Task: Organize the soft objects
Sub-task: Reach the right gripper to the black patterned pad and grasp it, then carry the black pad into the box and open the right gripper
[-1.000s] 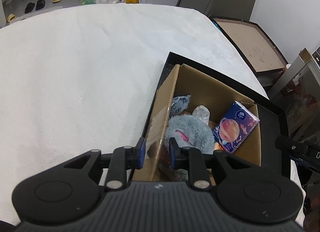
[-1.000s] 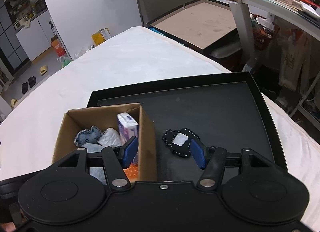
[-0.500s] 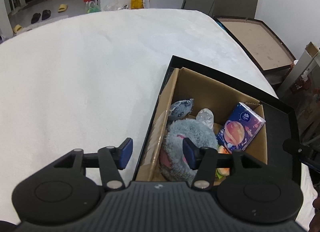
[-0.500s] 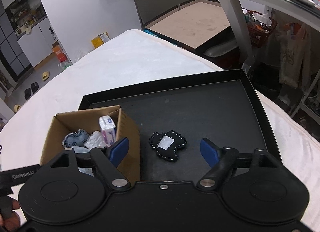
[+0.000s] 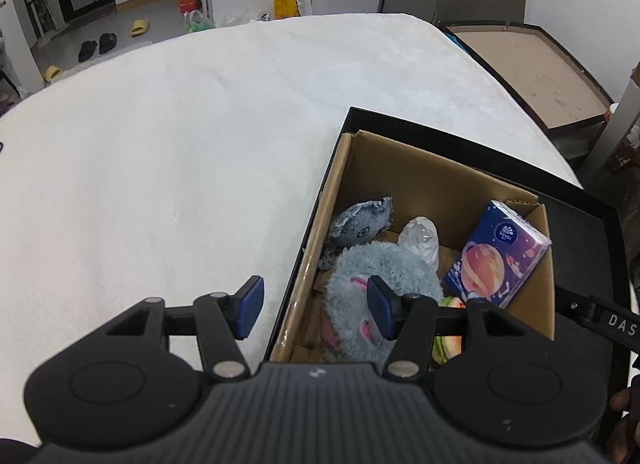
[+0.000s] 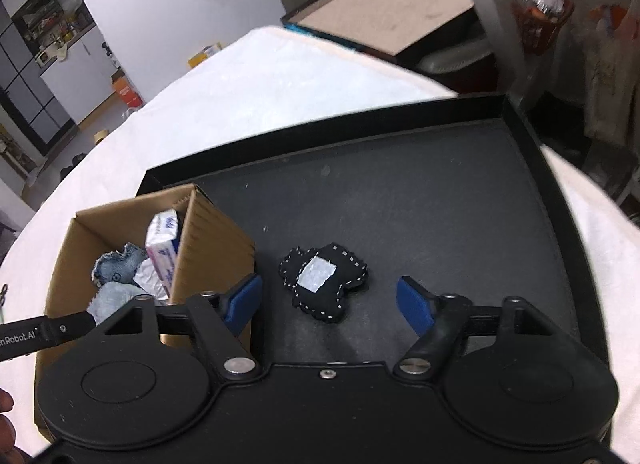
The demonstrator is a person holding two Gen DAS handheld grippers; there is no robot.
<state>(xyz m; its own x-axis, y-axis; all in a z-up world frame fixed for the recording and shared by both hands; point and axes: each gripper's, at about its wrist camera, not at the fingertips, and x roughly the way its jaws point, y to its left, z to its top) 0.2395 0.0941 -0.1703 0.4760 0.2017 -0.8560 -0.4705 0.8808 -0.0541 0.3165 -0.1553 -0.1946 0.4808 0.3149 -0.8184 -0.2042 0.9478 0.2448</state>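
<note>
A black patch [image 6: 325, 281], stitched in white round its edge and bearing a pale square at its middle, is seen lying flat on the floor of a black tray [image 6: 440, 200], just beside the right wall of a cardboard box [image 6: 212, 240]. The right gripper [image 6: 329, 302] is held above and in front of the patch with its jaws closing; the patch lies ahead of the two blue pads and is touched by neither. Nothing is gripped. The box stands in the tray's left corner and is found to hold a grey plush toy [image 5: 376, 288], a denim piece [image 5: 360, 220], a crumpled clear wrapper [image 5: 420, 240] and a blue tissue pack [image 5: 500, 256] leaning against the right wall; an orange and green item is partly hidden under the toy and cannot be identified. The left gripper [image 5: 314, 306] is parted and empty, straddling the box's left wall without touching it, one pad over the white cloth [image 5: 160, 144], the other in front of the toy, though contact there cannot be judged. The tray rests on the cloth-covered table.
</note>
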